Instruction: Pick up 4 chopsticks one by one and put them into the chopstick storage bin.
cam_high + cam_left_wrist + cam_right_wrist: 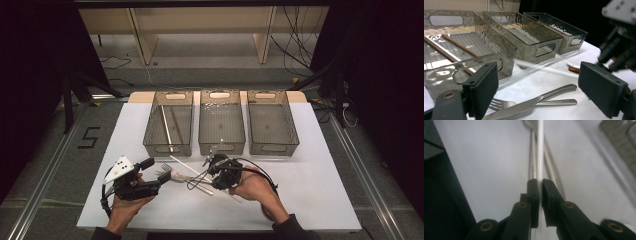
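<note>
My right gripper (212,167) (540,182) is shut on a white chopstick (186,163) (540,150), held a little above the white table near its front middle. Under the chopstick lie a steel fork (559,102) and a knife (554,92), whose handles (549,157) run beneath the jaws in the right gripper view. The chopstick shows as a pale blur (541,68) in the left gripper view. My left gripper (156,171) (542,92) stands open just left of the cutlery, its pads (484,87) on either side of the fork and knife without touching them.
Three clear grey bins stand side by side at the back: left (167,148), middle (221,147), right (274,147). The left bin holds a white chopstick (166,127) and a brown one (459,45). A white and brown utensil tip (574,67) lies by the right gripper.
</note>
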The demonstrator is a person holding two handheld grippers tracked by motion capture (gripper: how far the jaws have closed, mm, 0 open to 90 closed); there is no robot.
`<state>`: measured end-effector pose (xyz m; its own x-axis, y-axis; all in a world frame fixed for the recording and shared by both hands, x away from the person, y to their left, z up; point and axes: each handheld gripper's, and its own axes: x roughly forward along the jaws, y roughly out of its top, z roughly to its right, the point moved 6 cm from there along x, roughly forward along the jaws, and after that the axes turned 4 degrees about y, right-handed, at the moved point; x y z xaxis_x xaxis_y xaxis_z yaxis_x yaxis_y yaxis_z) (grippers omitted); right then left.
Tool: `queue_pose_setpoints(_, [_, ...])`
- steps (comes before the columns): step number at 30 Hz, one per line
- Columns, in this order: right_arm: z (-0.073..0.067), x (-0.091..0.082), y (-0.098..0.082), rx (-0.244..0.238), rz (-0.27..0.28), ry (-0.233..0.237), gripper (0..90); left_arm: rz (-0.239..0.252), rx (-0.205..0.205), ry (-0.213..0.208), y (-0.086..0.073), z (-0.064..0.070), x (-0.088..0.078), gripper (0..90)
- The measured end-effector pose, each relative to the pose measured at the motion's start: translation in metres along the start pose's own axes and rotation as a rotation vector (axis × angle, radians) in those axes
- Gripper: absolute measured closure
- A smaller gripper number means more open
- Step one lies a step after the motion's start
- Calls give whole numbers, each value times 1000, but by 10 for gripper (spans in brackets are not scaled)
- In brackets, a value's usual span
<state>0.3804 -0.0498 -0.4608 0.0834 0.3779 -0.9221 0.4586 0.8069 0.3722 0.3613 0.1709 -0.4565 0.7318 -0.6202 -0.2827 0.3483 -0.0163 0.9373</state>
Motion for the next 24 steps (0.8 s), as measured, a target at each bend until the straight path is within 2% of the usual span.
queue_pose_setpoints(8, [18, -13, 39, 43, 116, -14, 852, 2, -5, -1, 0, 0, 0, 162])
queue_pose_setpoints(14, [27, -17, 61, 60, 156, -23, 852, 3, -6, 0, 0, 0, 0, 162])
queue_pose_setpoints(24, [38, -20, 86, 71, 216, -32, 852, 2, -8, 0, 0, 0, 0, 162])
